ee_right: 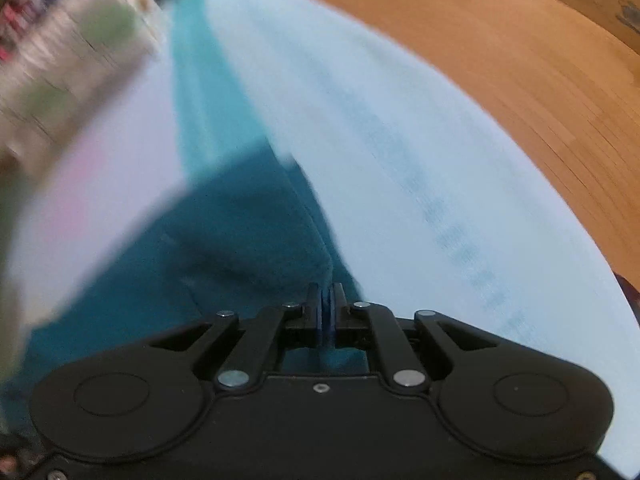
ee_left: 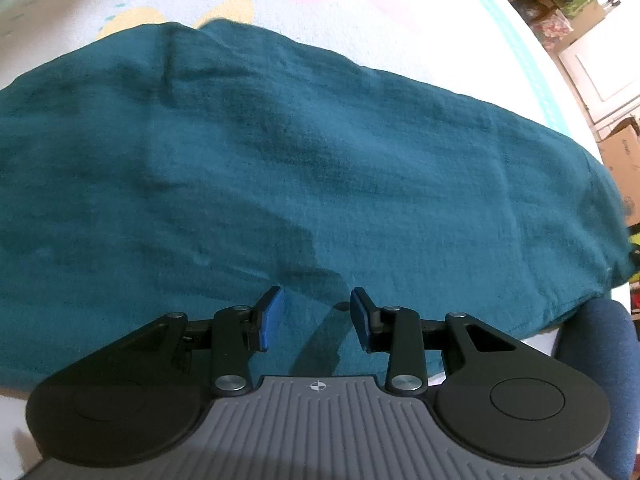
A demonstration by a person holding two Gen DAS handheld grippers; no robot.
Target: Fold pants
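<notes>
In the left wrist view, the left gripper (ee_left: 317, 318) is hanging over the near part of the teal pants (ee_left: 304, 168), its jaws standing apart with nothing between the blue pads (ee_left: 274, 318). Fabric lies under the gap, but the pads are not pressing on it. The pants are lying spread across a pale printed sheet (ee_left: 360, 12), lengthwise from left to right, with soft wrinkles running through the cloth and one end reaching toward the sheet's edge at the right. A dark blue sleeve or cushion (ee_left: 596, 336) is showing at the lower right; which it is cannot be told.

In the right wrist view, heavily blurred, the right gripper (ee_right: 328, 312) is pinching an edge of the pants (ee_right: 224, 248): the jaws are nearly together with a thin ridge of teal cloth clamped between them. The cloth is rising to the pads in a tented fold, while the pale sheet (ee_right: 400, 140) is stretching away beyond it and a wooden floor (ee_right: 520, 60) is showing past the edge.

The step in hand looks like taking hold of one end to carry it over. To do it well, the right grip should be catching every layer at the edge, not only the top one, and the left jaws should be closing on the matching edge before any lift, so both ends are travelling together and the fold is landing straight.
</notes>
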